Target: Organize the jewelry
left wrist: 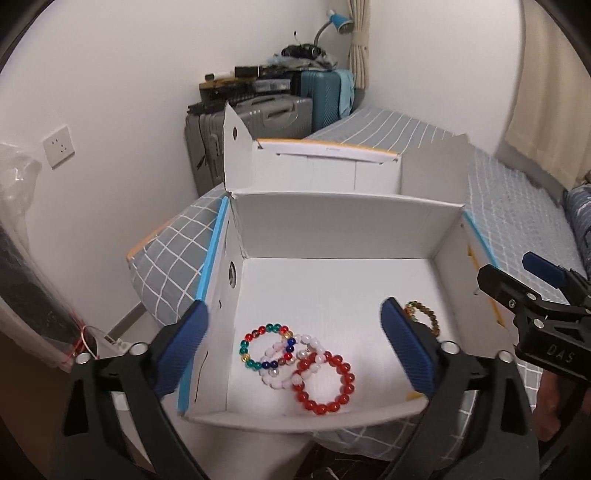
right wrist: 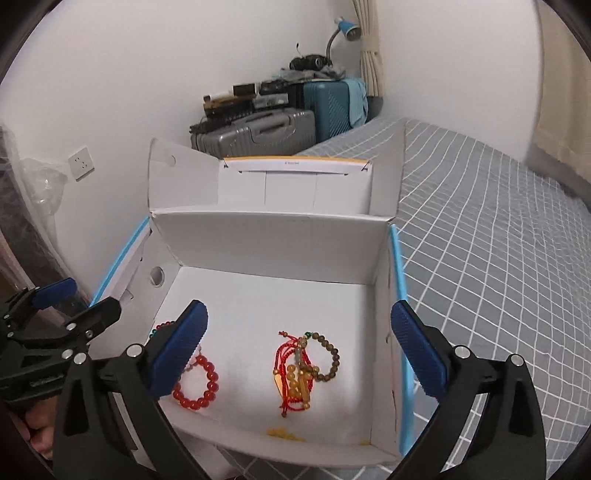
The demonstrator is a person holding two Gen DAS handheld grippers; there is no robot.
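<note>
A white cardboard box (left wrist: 332,229) with its lid up sits on the bed. Inside at its left lie a red bead bracelet (left wrist: 325,384), a multicoloured bead bracelet (left wrist: 264,345) and a white bead bracelet (left wrist: 280,363), overlapping. At its right lie a brown bead bracelet (right wrist: 327,356) and a red cord with amber beads (right wrist: 295,376). My left gripper (left wrist: 295,350) is open and empty above the left pile. My right gripper (right wrist: 299,362) is open and empty above the right pile. The red bracelet also shows in the right wrist view (right wrist: 197,384).
The box (right wrist: 273,243) rests on a grey checked bedsheet (right wrist: 498,258). Suitcases (left wrist: 258,122) with clutter stand against the far wall, with a blue lamp (left wrist: 340,22) behind. A wall socket (left wrist: 57,146) is at left. Each gripper shows in the other's view (left wrist: 535,299) (right wrist: 55,321).
</note>
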